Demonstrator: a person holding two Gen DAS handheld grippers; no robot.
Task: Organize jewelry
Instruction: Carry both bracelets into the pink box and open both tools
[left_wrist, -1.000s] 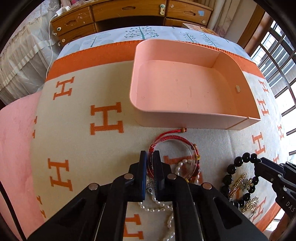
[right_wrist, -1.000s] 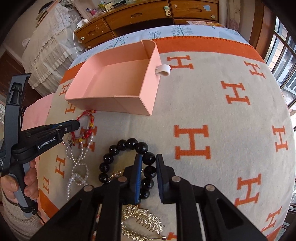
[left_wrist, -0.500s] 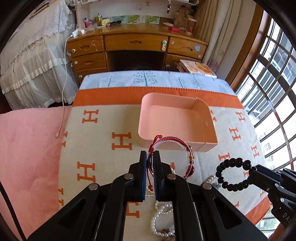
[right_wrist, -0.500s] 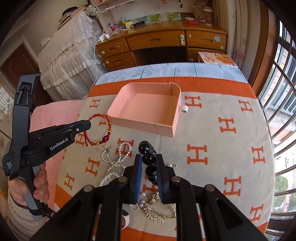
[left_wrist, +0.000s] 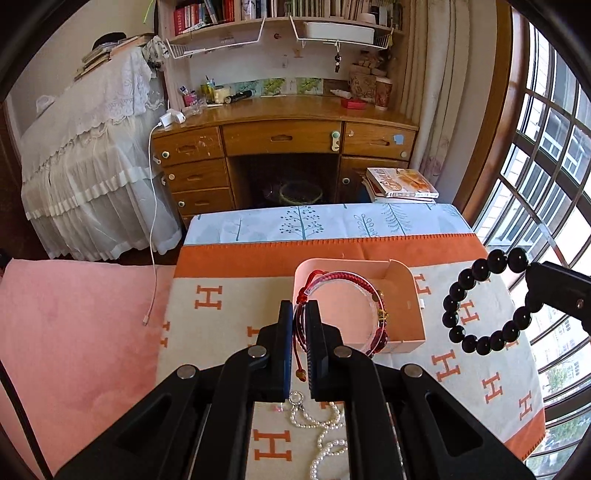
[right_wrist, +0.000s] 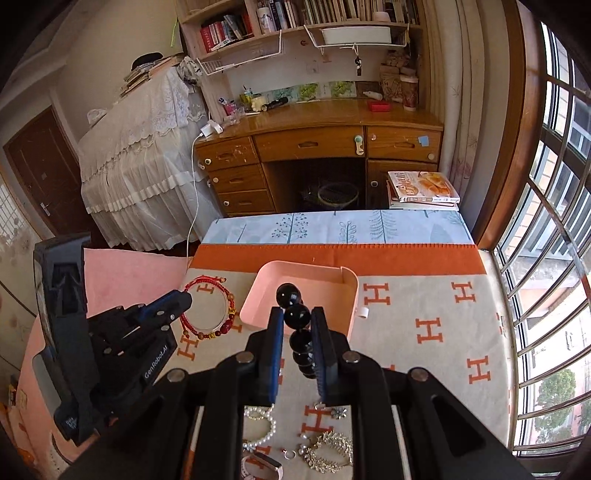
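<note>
Both bracelets hang lifted, the left gripper (left_wrist: 298, 325) clenched on the red cord bracelet (left_wrist: 343, 306), the right gripper (right_wrist: 297, 332) on the black bead bracelet (right_wrist: 297, 325), and next, I'd guess, each needs carrying over the pink tray (right_wrist: 258, 295) and releasing.

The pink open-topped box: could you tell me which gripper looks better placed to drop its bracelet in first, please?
Probably the right gripper: its black bead bracelet lines up with the pink box, while the left gripper's red cord bracelet hangs beside it.

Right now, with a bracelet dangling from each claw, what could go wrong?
The red cord bracelet hangs from the left claw by a thin strand and might slip out. The black bead bracelet, pinched in the right claw, could swing and miss the pink tray.
</note>
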